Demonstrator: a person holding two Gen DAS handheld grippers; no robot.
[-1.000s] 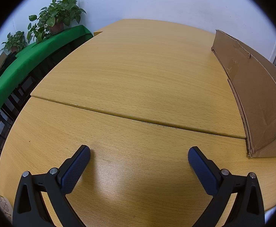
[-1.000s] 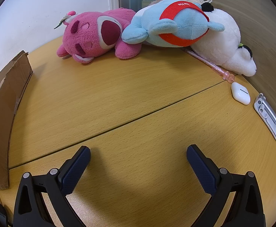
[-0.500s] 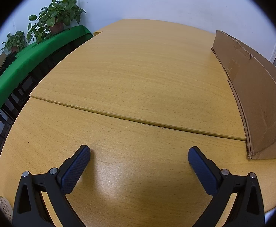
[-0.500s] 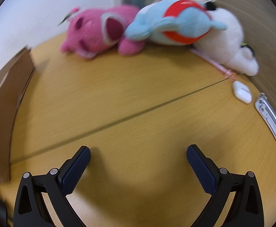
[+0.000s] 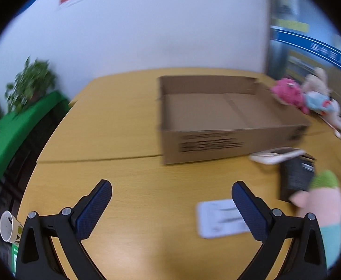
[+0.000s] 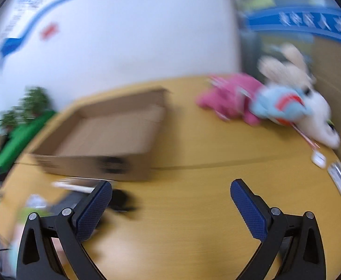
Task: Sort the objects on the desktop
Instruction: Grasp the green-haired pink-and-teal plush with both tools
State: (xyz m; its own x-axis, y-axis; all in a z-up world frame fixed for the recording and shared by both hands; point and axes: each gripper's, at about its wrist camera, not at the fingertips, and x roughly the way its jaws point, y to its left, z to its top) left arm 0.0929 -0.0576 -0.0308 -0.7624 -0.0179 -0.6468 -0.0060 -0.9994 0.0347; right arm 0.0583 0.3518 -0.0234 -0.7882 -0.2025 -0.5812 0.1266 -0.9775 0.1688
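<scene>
The left tongs (image 5: pixel 171 200) stand wide apart with nothing between them, held above bare wood near the table's (image 5: pixel 114 126) near edge. A white card (image 5: pixel 219 218) with dark print lies flat on the table just at the inner side of their right-hand finger, partly hidden by it. Further right, near the table's right edge, a pink and green plush (image 5: pixel 319 200) lies against a black boxy item (image 5: pixel 295 178), and a flat white device (image 5: pixel 277 155) sits just behind that, close to the front wall of the cardboard box (image 5: pixel 217 140).

The cardboard box is a shallow open tray near the middle of the table, ahead and to the right of the left tongs. Its floor shows bare cardboard; nothing can be seen lying in it.

The right tongs (image 6: pixel 170 199) are likewise wide apart and grip nothing, held over the table. Just past their left-hand finger lies a dark blurred object (image 6: pixel 121 200), too smeared to name. The box (image 6: pixel 107 140) is ahead to the left. At the table's far right corner, a pink plush (image 6: pixel 228 98), a blue plush (image 6: pixel 280 105) and a white plush (image 6: pixel 317 114) lie heaped together. A small white case (image 6: pixel 319 158) and a flat white item (image 6: pixel 340 180) lie by the right edge.

Both views are motion-blurred, the right more so.
</scene>
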